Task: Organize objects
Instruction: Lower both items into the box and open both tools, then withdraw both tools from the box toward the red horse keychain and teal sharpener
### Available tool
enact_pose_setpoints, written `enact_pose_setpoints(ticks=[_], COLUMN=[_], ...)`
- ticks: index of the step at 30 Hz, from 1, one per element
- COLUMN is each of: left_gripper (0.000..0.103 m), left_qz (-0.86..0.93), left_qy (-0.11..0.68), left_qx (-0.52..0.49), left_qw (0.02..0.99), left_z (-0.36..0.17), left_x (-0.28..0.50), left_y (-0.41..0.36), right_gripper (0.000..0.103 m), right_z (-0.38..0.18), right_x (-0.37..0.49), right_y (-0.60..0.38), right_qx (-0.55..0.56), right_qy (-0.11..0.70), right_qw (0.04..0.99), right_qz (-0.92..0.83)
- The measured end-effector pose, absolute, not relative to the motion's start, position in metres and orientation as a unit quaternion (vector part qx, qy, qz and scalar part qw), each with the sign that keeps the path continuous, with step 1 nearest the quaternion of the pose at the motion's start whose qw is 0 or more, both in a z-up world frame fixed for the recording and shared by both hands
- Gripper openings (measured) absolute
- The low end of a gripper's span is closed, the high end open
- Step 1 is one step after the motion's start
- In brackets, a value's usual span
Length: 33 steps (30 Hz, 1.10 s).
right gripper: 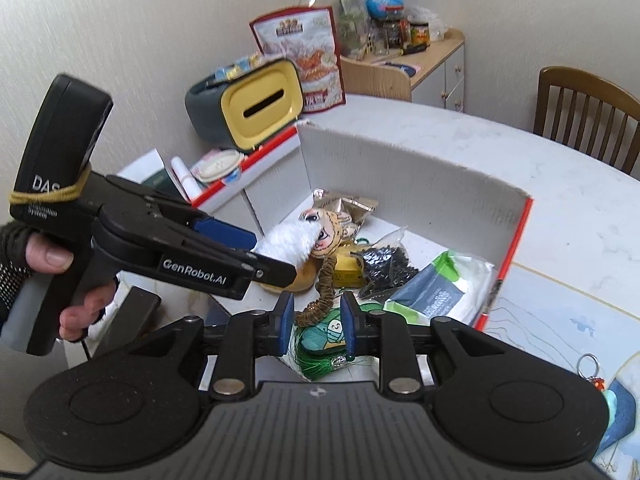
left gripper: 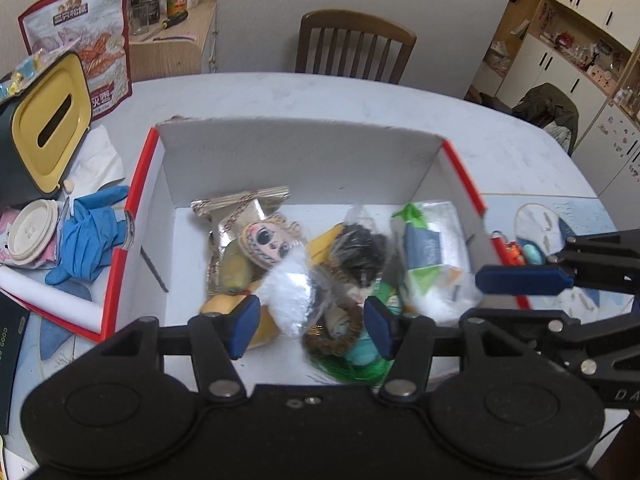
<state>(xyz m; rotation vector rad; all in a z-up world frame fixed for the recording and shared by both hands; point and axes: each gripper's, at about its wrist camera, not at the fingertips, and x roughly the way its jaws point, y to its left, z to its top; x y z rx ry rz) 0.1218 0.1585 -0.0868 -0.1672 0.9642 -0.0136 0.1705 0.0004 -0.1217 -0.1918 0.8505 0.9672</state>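
- Left gripper (left gripper: 310,326) fingers spread wide, holding nothing, hovering over the red-edged cardboard box (left gripper: 296,168).
- Right gripper (right gripper: 315,322) fingers parted, narrower gap, nothing held.
- Doll-face keychain (left gripper: 269,245), screw bag (right gripper: 384,266), tissue pack (left gripper: 430,252) lie inside the box.

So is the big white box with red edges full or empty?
Partly full. The box holds a doll, a wipes pack and a black-bits bag, with bare floor showing.
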Motion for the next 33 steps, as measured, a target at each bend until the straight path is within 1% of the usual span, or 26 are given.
enact_pose_setpoints(ticks=[3,5,10,13,18,20,21,23,29,33], left_gripper=[0.057,0.060,0.065,0.074,0.079,0.084,0.085,0.088,0.095,0.098], left_qz=[-0.011,-0.014,-0.021,-0.027,-0.034,-0.037,-0.037,-0.039,-0.048,-0.050], left_qy=[0.453,0.446,0.431,0.423,0.416,0.413,0.411,0.409,0.403,0.399], left_qx=[-0.083,-0.080,-0.072,-0.063,-0.047,-0.043,-0.040,-0.034,-0.019,-0.012], left_qw=[0.888,0.891,0.899,0.903,0.908,0.909,0.910,0.911,0.914,0.915], left_z=[-0.078,-0.072,-0.061,-0.056,-0.053,-0.053,-0.053,-0.053,-0.054,-0.057], left_x=[0.116,0.113,0.107,0.106,0.108,0.110,0.111,0.113,0.120,0.126], left_y=[0.150,0.143,0.120,0.104,0.076,0.065,0.059,0.046,0.007,-0.015], right_gripper=[0.039,0.046,0.050,0.056,0.060,0.062,0.063,0.069,0.076,0.079], right_z=[-0.113,-0.108,-0.098,-0.095,-0.093,-0.094,-0.094,-0.096,-0.099,-0.102], right_x=[0.168,0.166,0.162,0.162,0.162,0.164,0.165,0.168,0.176,0.182], right_y=[-0.012,-0.022,-0.047,-0.063,-0.089,-0.100,-0.106,-0.118,-0.156,-0.179], right_qx=[-0.083,-0.075,-0.067,-0.063,-0.067,-0.068,-0.066,-0.064,-0.053,-0.050], right_qy=[0.387,0.380,0.367,0.362,0.357,0.358,0.358,0.358,0.359,0.359], right_qw=[0.803,0.808,0.816,0.821,0.827,0.830,0.831,0.835,0.842,0.847], right_qz=[0.445,0.444,0.442,0.437,0.429,0.424,0.421,0.414,0.398,0.389])
